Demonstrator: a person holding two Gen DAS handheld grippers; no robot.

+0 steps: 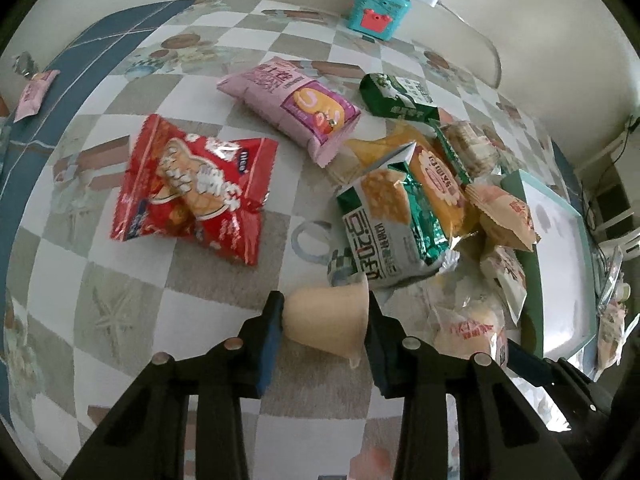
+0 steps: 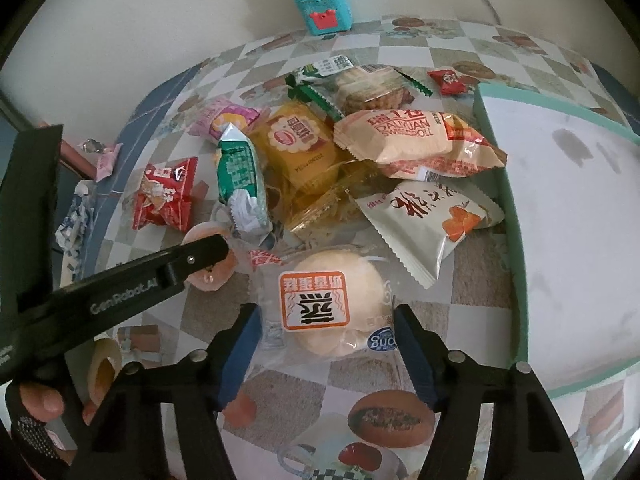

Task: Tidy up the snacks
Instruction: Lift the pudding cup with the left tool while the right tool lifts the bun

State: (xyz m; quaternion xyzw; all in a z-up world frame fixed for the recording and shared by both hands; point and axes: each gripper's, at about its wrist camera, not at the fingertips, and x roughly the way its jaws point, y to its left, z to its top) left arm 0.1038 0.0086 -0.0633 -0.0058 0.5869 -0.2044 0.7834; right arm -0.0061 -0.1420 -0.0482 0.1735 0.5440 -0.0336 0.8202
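My left gripper (image 1: 326,320) clamps a small peach jelly cup (image 1: 328,318) lying on its side, pads touching both ends. My right gripper (image 2: 326,344) brackets a clear-wrapped round bun (image 2: 332,304), jaws partly open; whether the pads touch the wrapper I cannot tell. Both sit on the checkered tablecloth (image 1: 132,308) near the snack pile. Only the left view shows the red bag (image 1: 192,188) fully; only the right shows the swiss roll pack (image 2: 412,144). Teal box (image 2: 324,4) at the far edge.
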